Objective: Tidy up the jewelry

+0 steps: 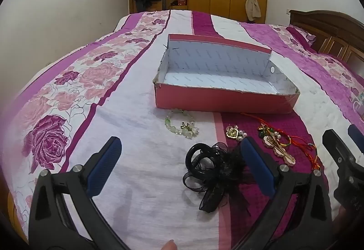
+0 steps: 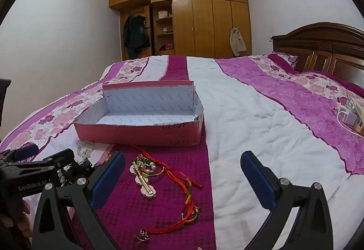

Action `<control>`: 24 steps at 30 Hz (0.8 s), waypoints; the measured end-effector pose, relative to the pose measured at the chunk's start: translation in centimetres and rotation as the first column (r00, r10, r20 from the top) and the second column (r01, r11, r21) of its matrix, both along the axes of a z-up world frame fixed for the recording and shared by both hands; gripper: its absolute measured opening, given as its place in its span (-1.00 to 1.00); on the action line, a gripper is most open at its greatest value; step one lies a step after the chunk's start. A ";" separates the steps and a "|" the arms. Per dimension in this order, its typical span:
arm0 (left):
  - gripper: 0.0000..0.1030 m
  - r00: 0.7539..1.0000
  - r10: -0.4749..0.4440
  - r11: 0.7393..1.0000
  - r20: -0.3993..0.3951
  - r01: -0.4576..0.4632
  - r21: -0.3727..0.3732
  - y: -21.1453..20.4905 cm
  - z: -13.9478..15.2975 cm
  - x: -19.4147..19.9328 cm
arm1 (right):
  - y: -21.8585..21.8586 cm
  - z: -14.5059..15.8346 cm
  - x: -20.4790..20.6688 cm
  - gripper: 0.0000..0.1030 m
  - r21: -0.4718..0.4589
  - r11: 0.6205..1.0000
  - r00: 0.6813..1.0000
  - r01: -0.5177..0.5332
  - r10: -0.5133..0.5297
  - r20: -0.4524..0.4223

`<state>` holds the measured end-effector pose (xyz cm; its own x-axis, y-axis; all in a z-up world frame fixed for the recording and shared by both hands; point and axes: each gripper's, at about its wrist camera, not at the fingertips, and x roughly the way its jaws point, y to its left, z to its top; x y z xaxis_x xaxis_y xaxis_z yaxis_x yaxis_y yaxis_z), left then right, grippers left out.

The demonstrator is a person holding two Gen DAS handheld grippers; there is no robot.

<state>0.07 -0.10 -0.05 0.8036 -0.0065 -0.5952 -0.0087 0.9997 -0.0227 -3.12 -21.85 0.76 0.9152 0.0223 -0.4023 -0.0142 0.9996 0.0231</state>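
On the bed [image 1: 141,159], going left to right: the left hand-held gripper [image 1: 180,160] hangs with its fingers spread wide and nothing between them. A green bead bracelet [image 1: 180,123] lies ahead of it, just short of the pink box [image 1: 225,100]. The black hair bow [image 1: 213,168] sits nearest, just inside this gripper's right finger, its ribbon trailing back toward the camera. Next come the earrings [image 1: 235,133], then the gold hair clip [image 2: 143,178], whose long axis runs away toward the box. The red cords [image 2: 188,202] trail from it. The right hand-held gripper [image 2: 183,169], also wide open and empty, has the clip just inside its left finger, so it is probably nearer that piece.
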 end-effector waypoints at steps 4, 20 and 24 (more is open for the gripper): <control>0.90 1.000 0.001 1.000 -0.001 -0.001 0.004 0.4 0.2 -0.2 | 0.1 0.0 0.1 1.00 -0.005 1.000 1.000 0.000 0.000 -0.003; 0.90 1.000 0.006 1.000 0.006 -0.007 0.003 0.1 0.1 -0.3 | 0.1 0.0 0.0 1.00 0.000 1.000 1.000 0.007 -0.007 0.001; 0.90 1.000 0.007 1.000 0.008 -0.007 0.003 0.1 0.2 -0.2 | 0.0 -0.1 -0.2 1.00 0.004 1.000 1.000 0.009 -0.009 0.001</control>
